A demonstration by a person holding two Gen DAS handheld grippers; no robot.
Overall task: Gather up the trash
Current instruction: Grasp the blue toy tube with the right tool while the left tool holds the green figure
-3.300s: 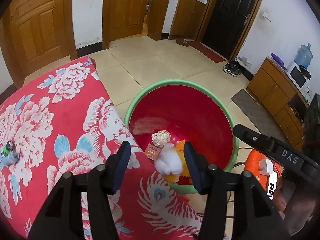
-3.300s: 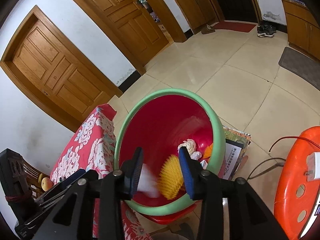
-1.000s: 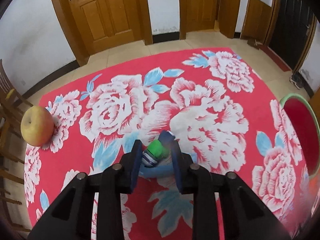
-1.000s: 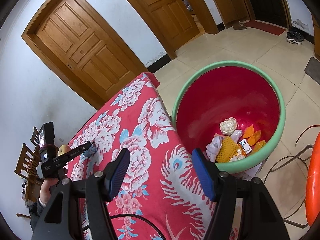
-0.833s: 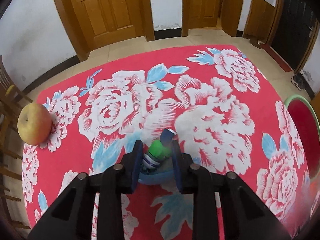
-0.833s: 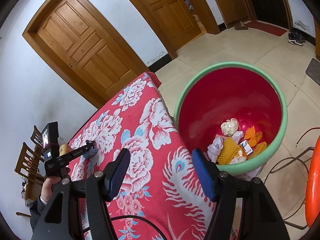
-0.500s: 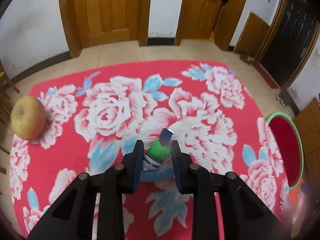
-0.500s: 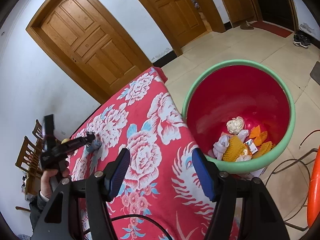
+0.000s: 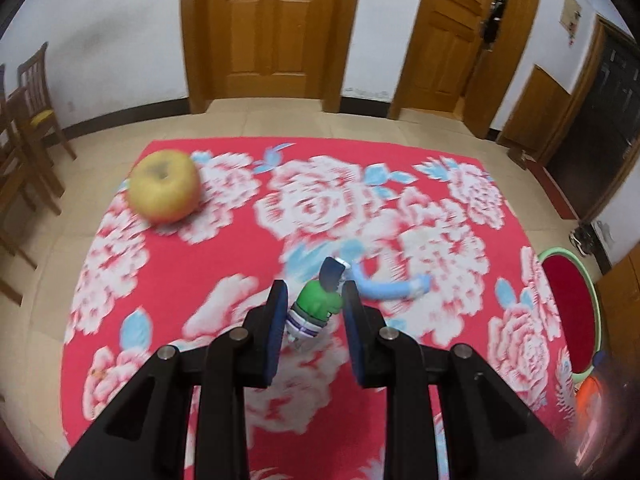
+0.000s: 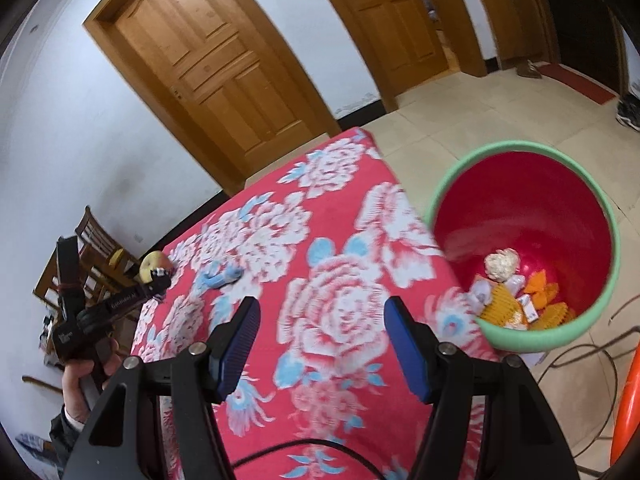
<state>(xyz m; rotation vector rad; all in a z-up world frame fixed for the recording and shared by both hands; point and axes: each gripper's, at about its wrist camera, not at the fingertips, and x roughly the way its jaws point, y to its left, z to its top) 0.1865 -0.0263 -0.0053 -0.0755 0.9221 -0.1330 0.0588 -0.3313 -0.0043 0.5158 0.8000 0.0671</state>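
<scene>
apple (image 9: 163, 191): sitting far left on the floral tablecloth (image 9: 224, 264)
left gripper (image 9: 312, 312): pads clamped on a small green-capped bottle (image 9: 315, 308), lifted clear of the cloth
right gripper (image 10: 320, 340): fingers spread, nothing between them
trash bin (image 10: 592, 332): far right beside the table, scraps inside

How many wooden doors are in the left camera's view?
3 for certain: a closed panelled wooden door straight ahead, a second wooden door to its right, and a lower plain wooden door further right. A dark doorway stands beyond.
</scene>
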